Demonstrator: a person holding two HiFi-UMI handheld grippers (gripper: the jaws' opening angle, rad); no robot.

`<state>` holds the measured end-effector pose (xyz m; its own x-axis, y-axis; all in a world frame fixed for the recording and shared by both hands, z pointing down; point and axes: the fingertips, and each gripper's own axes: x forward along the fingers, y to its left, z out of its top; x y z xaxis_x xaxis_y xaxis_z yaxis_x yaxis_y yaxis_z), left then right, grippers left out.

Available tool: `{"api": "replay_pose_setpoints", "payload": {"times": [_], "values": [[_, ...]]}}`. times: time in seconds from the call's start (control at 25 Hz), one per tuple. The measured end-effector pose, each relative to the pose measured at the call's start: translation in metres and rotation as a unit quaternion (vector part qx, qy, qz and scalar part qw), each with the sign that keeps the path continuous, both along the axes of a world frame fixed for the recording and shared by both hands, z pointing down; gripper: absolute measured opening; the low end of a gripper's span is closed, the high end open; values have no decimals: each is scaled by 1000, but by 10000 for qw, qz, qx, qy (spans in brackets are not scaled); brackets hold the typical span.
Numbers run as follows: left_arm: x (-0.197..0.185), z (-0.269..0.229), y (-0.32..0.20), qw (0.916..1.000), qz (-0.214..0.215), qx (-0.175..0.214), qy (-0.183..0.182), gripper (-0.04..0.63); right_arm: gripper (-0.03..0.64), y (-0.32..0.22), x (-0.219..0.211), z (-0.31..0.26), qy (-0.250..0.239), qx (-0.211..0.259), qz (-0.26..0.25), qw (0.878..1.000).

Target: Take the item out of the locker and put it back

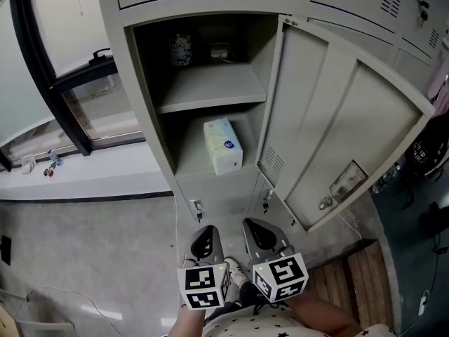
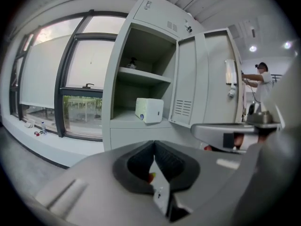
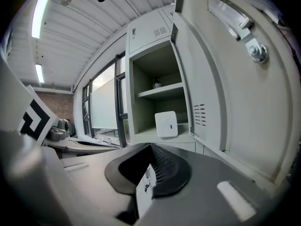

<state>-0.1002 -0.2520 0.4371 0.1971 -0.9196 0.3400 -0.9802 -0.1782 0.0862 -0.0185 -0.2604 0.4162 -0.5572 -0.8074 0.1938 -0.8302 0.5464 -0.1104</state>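
The grey locker [image 1: 151, 83] stands open, its door [image 1: 344, 125] swung out to the right. A white tissue box [image 1: 223, 146] with a blue mark rests on the lower shelf, upright and angled slightly. It also shows as the box [image 2: 149, 110] in the left gripper view and the box [image 3: 166, 124] in the right gripper view. My left gripper [image 1: 206, 232] and right gripper [image 1: 254, 225] hang side by side low in front of the locker, well short of the box. On both the left gripper [image 2: 154, 148] and the right gripper [image 3: 150, 150] the jaws are pressed together with nothing between them.
On the upper shelf sit a small jar [image 1: 181, 50] and another small object [image 1: 219, 51]. Two keyed doors [image 1: 196, 208] lie below the open compartment. A black-framed window [image 1: 63, 83] and its sill are at the left. A person [image 2: 261, 76] stands far right, behind the door.
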Motion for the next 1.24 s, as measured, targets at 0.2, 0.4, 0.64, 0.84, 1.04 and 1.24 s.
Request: {"api": "replay_pose_setpoints", "payload": {"times": [0.2,0.4,0.64,0.84,1.04,1.24], "values": [[7,-5,13,9999,53,87,-53,8,-2,17,1,0,-60,-17,-34,10000],[8,-8,21,9999,47,97,-59,8,-3,21,0,-5,-57,23,-32,10000],[7,-8,25,9999,11,98,-67,8,-3,26,-4,-5,-15,65,-76,9999],[5,-9,26,9999,-32,105,-70,8,-3,28,-5,-4,-20,52,-111,9999],[6,-11,27,9999,-57,116,-71,8,-3,29,-5,-4,-7,60,-131,9999],[5,-9,28,9999,-86,107,-92,8,-3,30,-6,-3,-19,56,-151,9999]]}}
